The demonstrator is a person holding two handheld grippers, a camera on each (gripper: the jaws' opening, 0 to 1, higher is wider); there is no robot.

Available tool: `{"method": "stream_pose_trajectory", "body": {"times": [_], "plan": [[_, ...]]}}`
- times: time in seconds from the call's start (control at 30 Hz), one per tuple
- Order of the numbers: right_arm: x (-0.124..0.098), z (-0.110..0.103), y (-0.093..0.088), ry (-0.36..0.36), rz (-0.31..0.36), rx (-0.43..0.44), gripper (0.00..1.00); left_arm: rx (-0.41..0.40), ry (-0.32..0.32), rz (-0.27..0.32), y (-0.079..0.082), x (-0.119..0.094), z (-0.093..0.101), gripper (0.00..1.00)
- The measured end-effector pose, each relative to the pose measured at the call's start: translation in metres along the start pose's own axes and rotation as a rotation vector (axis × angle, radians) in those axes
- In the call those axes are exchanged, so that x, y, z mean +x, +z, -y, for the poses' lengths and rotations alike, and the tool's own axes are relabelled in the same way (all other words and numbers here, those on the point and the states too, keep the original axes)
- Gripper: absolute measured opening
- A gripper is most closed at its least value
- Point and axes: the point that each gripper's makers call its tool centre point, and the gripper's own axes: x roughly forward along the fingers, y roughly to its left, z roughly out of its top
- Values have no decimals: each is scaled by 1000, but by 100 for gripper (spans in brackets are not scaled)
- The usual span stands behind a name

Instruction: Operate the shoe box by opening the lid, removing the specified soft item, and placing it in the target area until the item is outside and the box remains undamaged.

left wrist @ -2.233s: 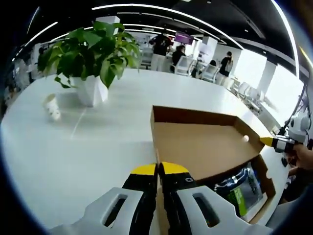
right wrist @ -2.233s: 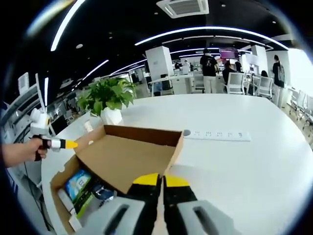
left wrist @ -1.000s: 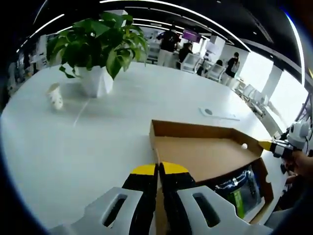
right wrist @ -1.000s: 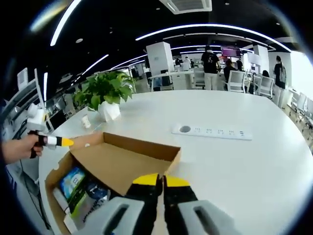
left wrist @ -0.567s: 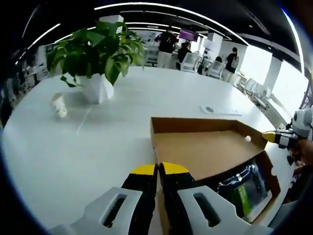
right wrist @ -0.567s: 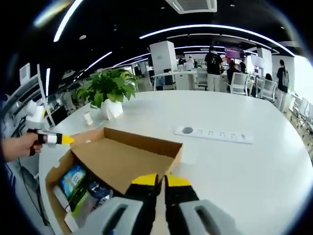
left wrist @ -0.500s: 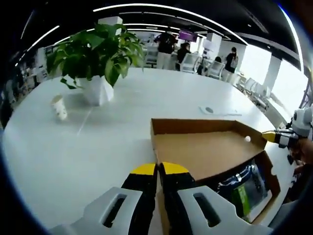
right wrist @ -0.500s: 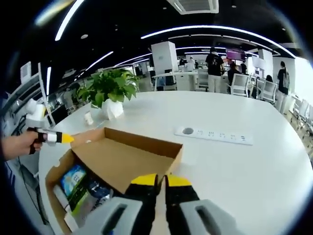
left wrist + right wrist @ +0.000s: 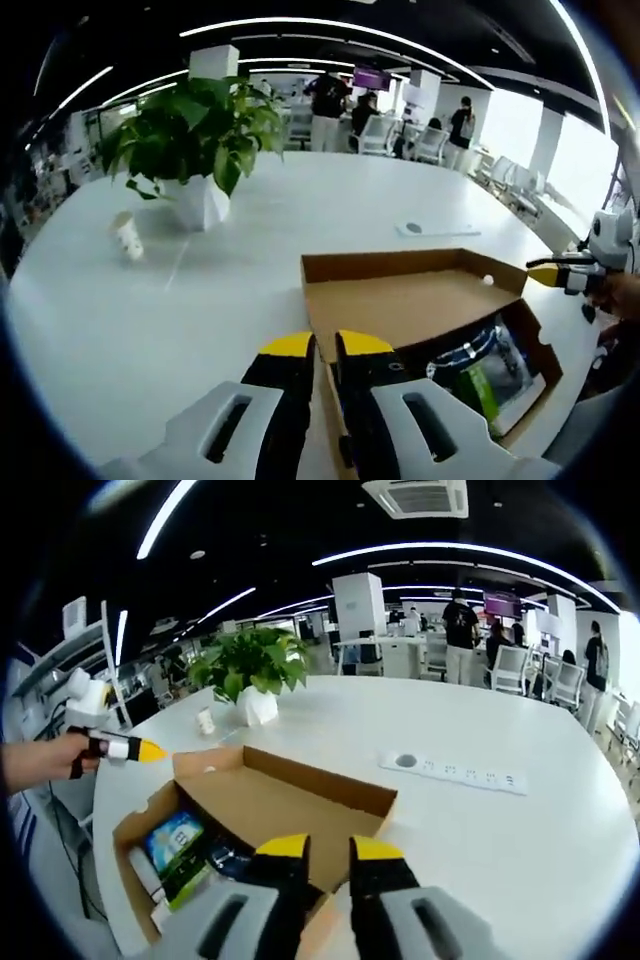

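Note:
The brown cardboard shoe box [image 9: 535,352] stands open on the white table, its lid [image 9: 410,305] folded back and lying low. Inside lie a green and blue packet [image 9: 487,385] and a dark soft item [image 9: 462,360]. My left gripper [image 9: 325,345] is open a little, and the lid's near edge runs into the narrow gap. Far right, the right gripper [image 9: 560,275] sits in a hand by the lid's corner. In the right gripper view, my right gripper [image 9: 330,848] is open over the lid [image 9: 280,800], with the box wall [image 9: 130,840], the packet [image 9: 172,845] and the left gripper [image 9: 130,749] to the left.
A potted plant [image 9: 190,140] and a tipped paper cup [image 9: 128,237] stand on the table beyond the box, with a white power strip [image 9: 437,229] farther off. The same plant [image 9: 250,670], cup [image 9: 205,720] and strip [image 9: 455,770] are in the right gripper view. People and chairs are in the background.
Both pairs of jaws, shut on the lid's edge before, have parted. The lid has swung back and lies lower and flatter, baring more of the box's inside.

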Motion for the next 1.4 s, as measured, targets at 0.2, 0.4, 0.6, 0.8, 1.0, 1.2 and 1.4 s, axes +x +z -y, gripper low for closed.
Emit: {"method": "stream_pose_trajectory", "body": {"times": [0.2,0.4,0.6,0.8,1.0,1.2,1.4], "plan": [[-8,-9,1,25,-1,-4,15,5,-14,18,2,-12,4,10],[-17,-20,-5,48,-14,-12,18,23,-37,16,-4,-20,14,15],[-21,-32,-11,77,-22,-9,21,50,-53,23,-10,-30,22,17],[-23,-43,-13,100,-24,-14,24,78,-72,60,-6,-43,30,19],[-27,-55,-16,125,-21,-28,26,81,-95,89,-2,-54,38,26],[-28,-70,-19,156,-18,-28,29,96,-112,121,-3,-66,51,32],[-28,-84,-25,183,-25,-33,31,111,-123,147,-3,-79,60,35]]}}
